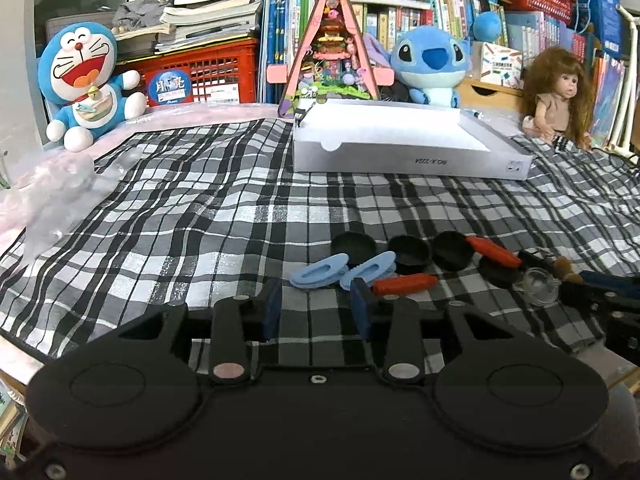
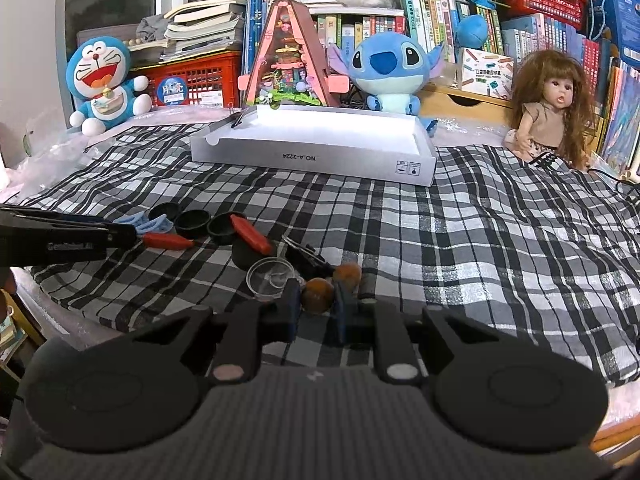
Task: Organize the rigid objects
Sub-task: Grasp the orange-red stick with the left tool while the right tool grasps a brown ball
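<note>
Meanwhile white box holds nothing visible; right fingers grip brown ball, left fingers open.

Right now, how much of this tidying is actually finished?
Hardly any. The white box at the back looks empty apart from a small clip at its corner. The right claw is shut on a brown ball; the left claw is open and holds nothing. Left on the checked cloth: black caps, blue clips, red pieces and a clear dish.
</note>
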Available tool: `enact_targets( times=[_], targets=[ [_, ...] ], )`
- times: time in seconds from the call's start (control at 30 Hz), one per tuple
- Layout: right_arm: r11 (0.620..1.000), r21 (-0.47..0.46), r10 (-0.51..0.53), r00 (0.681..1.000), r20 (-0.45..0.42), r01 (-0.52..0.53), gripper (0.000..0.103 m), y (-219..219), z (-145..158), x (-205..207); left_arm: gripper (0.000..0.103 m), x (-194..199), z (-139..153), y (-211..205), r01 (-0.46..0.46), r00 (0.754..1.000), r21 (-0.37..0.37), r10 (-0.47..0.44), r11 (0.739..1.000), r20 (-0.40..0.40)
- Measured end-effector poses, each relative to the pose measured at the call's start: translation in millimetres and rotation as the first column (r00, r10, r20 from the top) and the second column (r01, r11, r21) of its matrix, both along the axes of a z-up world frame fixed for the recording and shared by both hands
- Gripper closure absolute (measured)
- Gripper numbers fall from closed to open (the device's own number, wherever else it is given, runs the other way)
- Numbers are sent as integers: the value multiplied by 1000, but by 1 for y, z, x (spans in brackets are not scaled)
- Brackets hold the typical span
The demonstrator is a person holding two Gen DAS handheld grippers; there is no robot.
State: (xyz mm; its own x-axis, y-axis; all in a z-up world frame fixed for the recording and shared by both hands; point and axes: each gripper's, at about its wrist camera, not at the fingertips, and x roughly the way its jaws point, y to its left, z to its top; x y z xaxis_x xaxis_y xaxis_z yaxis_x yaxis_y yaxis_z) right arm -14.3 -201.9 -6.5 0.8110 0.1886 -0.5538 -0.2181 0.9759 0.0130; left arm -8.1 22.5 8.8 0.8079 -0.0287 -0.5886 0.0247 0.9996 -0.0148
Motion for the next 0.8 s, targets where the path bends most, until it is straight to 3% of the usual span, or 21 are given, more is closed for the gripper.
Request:
enact_targets(
  times=[0.23,0.37,0.43,0.67,0.8],
  targets=[
    [1000,14,-10,1000,8,10,81,0,1,-2,68,-13,3,-28,82,996,-20,-82,996,24],
    [1000,19,-17,1000,16,16,81,-1,2,-3,54,-5,-4,-44,54,998,-56,-53,997,21],
    [1000,19,-21,1000,21,21,80,-1,2,-4,52,-1,-7,-50,43,999,-60,-42,997,24],
    [999,34,-41,999,31,39,80,-8,4,-4,52,11,-16,-63,1,999,9,-1,1000,39],
    [998,43,-48,998,28,47,80,-10,2,-4,59,13,-18,-63,13,999,16,-14,1000,42]
  ],
)
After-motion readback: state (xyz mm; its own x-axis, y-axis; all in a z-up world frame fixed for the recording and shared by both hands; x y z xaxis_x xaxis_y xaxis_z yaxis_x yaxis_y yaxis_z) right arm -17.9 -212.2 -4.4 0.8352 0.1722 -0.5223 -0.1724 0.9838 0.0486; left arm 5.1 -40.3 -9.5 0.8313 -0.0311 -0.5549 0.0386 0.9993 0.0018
